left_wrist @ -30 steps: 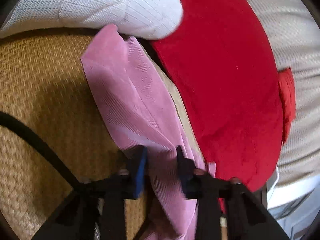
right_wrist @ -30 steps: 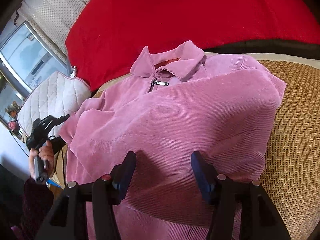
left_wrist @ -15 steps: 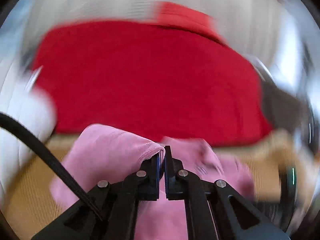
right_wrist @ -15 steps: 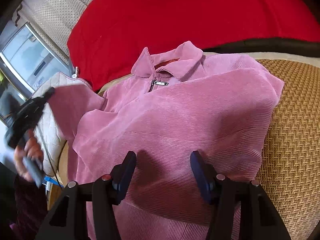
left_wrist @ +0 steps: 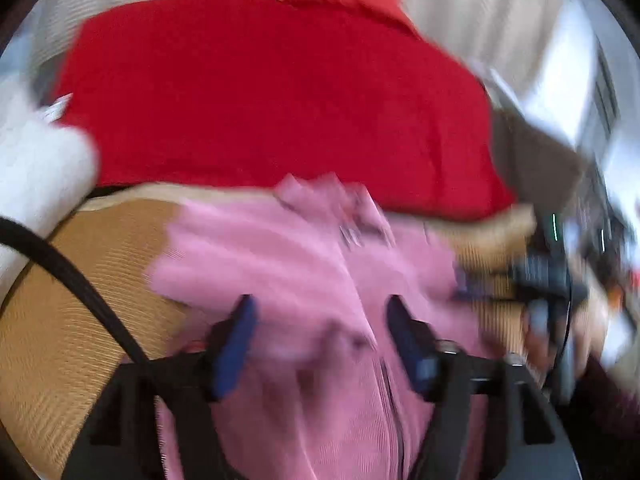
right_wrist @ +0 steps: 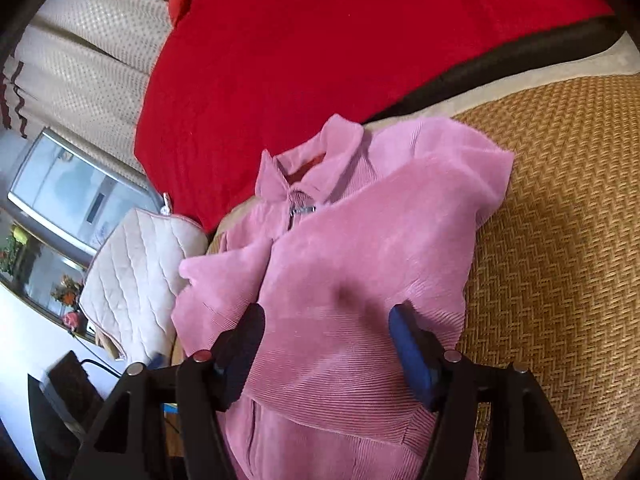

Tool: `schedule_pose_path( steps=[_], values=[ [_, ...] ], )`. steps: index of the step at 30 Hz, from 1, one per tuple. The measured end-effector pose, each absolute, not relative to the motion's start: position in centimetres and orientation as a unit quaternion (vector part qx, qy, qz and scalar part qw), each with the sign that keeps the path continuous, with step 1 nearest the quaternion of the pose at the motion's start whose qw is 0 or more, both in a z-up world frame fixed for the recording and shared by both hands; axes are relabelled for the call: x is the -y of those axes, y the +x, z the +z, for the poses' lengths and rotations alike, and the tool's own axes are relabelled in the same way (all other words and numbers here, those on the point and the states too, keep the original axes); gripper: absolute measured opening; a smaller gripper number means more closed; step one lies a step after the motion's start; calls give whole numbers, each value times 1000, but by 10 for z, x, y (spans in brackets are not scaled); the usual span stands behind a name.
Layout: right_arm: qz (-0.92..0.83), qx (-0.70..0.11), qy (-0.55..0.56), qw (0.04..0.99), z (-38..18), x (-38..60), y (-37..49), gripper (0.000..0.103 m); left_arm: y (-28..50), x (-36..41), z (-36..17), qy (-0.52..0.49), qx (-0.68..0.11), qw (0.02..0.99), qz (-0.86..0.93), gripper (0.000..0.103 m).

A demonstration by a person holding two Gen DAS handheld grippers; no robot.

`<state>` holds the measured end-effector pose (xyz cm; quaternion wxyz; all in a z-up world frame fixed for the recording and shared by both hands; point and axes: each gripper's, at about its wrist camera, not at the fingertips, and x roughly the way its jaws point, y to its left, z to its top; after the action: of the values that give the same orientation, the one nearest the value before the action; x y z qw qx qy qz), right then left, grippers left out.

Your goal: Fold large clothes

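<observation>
Hovering over the pink corduroy jacket, my left gripper had just been opening, its jaws now wide with nothing pinched between them. My right gripper also stood wide, its jaws just opened further, above the folded cloth. The jacket lay on the woven mat, collar toward the red cushion along the mat's far edge.

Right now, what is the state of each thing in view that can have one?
Pink jacket: zipped at the neck, both sleeves folded across the front, lying on the woven mat.
Left tongs: open, just opened wider, holding nothing.
Right tongs: open, just opened wider, above the jacket, not gripping it.
Red cushion: lying behind the jacket's collar.
</observation>
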<state>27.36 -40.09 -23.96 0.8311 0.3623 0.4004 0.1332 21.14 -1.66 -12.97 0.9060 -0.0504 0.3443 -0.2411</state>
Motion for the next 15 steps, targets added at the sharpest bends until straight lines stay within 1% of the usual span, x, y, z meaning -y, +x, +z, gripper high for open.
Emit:
schedule_pose_path(
  steps=[1, 2, 4, 7, 9, 11, 12, 13, 14, 15],
  values=[
    [134, -398, 362, 832, -237, 401, 274, 68, 216, 5, -135, -75, -348, 908, -221, 85],
    [134, -397, 358, 834, -235, 401, 274, 68, 227, -7, -134, -103, -362, 905, -201, 86],
    [137, -395, 356, 836, -232, 400, 273, 68, 246, -31, -142, -165, -394, 888, -170, 86],
    [142, -387, 359, 837, -230, 402, 269, 68, 271, -58, -174, -261, -447, 848, -118, 86],
    [140, -382, 361, 839, -228, 405, 267, 68, 278, -59, -191, -292, -453, 833, -122, 86],
    [138, -377, 364, 840, -227, 408, 266, 68, 287, -49, -195, -275, -461, 835, -121, 86],
    [137, -376, 365, 841, -226, 410, 266, 68, 297, -45, -197, -257, -463, 841, -113, 72],
    [136, -375, 365, 841, -227, 415, 264, 68, 300, -43, -195, -239, -460, 849, -100, 35],
    [135, -372, 367, 842, -226, 416, 263, 68, 305, -38, -193, -221, -458, 856, -92, 20],
    [133, -368, 368, 843, -224, 418, 261, 68, 309, -32, -190, -207, -455, 861, -91, 13]
  ],
)
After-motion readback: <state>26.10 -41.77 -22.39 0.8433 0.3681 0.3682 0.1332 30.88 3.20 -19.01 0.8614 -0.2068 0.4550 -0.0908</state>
